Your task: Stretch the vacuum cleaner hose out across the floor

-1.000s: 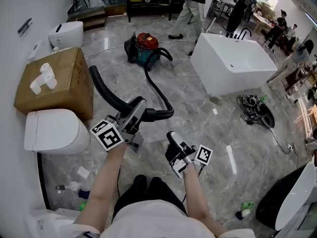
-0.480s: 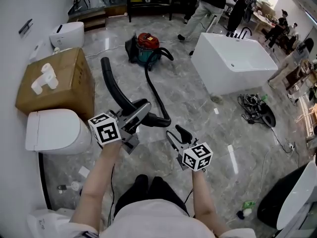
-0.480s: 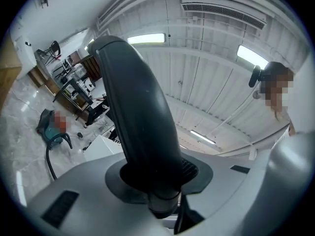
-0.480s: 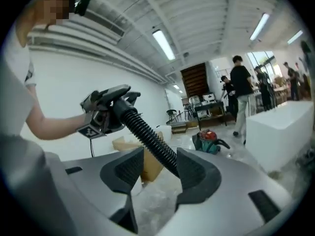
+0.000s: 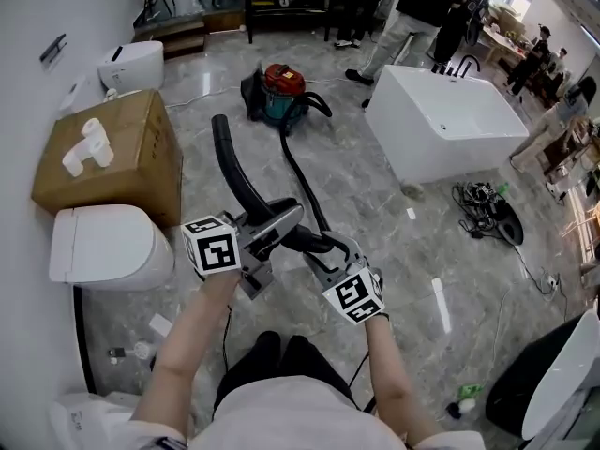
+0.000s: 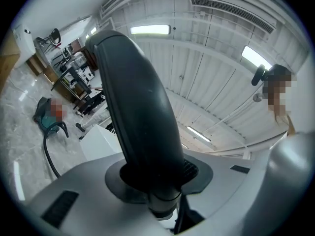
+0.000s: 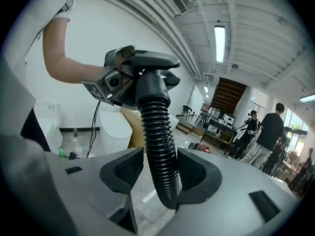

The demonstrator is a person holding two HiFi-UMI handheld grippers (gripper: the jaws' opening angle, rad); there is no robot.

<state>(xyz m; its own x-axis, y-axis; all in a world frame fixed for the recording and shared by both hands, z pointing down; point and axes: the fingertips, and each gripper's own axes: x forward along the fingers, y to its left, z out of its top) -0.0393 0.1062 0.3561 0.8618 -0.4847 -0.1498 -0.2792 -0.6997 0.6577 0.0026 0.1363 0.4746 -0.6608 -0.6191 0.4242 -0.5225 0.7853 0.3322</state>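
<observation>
The red and teal vacuum cleaner (image 5: pixel 281 90) stands far off on the marble floor, also small in the left gripper view (image 6: pixel 47 119). Its black ribbed hose (image 5: pixel 298 181) runs from it to a curved rigid black wand (image 5: pixel 234 162). My left gripper (image 5: pixel 281 225) is shut on the wand's lower end, and the wand (image 6: pixel 138 107) rises out of its jaws (image 6: pixel 157 200). My right gripper (image 5: pixel 339 248) straddles the ribbed hose (image 7: pixel 157 136) just behind the handle. Its jaws (image 7: pixel 157 181) have just been opening, with the hose between them and a slim gap on one side.
A cardboard box (image 5: pixel 112 157) and two white toilets (image 5: pixel 108 247) (image 5: pixel 131 64) line the left wall. A white bathtub (image 5: pixel 445 120) stands at the right, with a cable tangle (image 5: pixel 483 204) beside it. People (image 5: pixel 412 7) walk at the back. Small bottles (image 5: pixel 141 352) lie near my feet.
My right gripper has rolled over and moved up and left onto the ribbed hose. My left gripper has swung the wand to the right, so it now stands more upright.
</observation>
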